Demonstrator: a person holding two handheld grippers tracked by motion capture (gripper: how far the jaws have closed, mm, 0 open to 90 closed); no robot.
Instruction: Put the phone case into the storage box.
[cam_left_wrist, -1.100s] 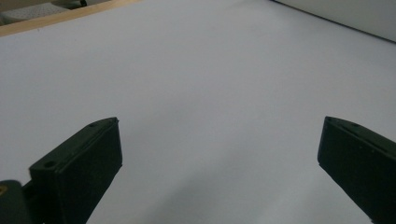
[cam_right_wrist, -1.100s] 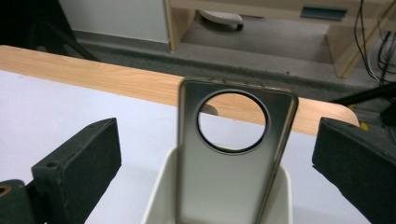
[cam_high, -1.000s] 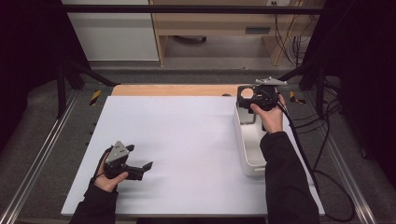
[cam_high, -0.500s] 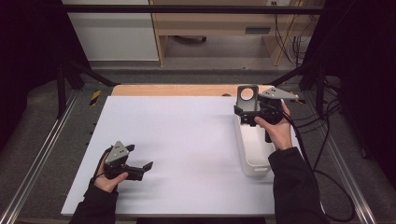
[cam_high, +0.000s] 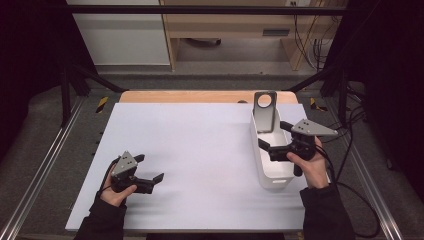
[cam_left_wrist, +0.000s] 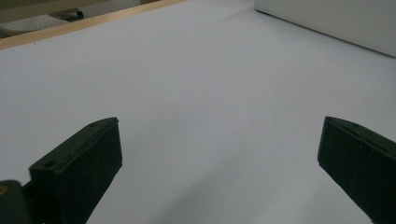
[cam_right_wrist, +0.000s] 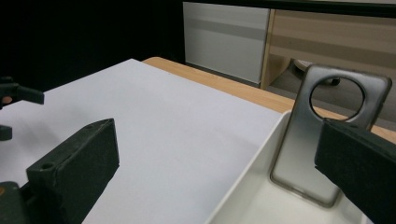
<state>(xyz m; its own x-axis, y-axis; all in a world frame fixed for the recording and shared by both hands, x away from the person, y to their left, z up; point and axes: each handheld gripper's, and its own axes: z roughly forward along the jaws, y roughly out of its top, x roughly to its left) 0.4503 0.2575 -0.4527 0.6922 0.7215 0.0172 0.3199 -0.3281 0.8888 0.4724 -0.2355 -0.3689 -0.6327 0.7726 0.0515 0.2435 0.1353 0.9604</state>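
Both sets of jaws now gape: the right gripper (cam_high: 274, 145) has withdrawn from the phone case (cam_high: 264, 111), left leaning in the white bin (cam_high: 272, 181) by the worktop's right edge, placement apparently done.

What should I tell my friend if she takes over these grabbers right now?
Left gripper: open, holding nothing, low over the white table at its near left.
Right gripper: open, holding nothing, over the white bin.
Phone case: standing in the bin's far end, leaning on its wall, free of the fingers.
Done: the case is in the bin.
Left: probably just moving the right gripper away; nothing else waits on the table.
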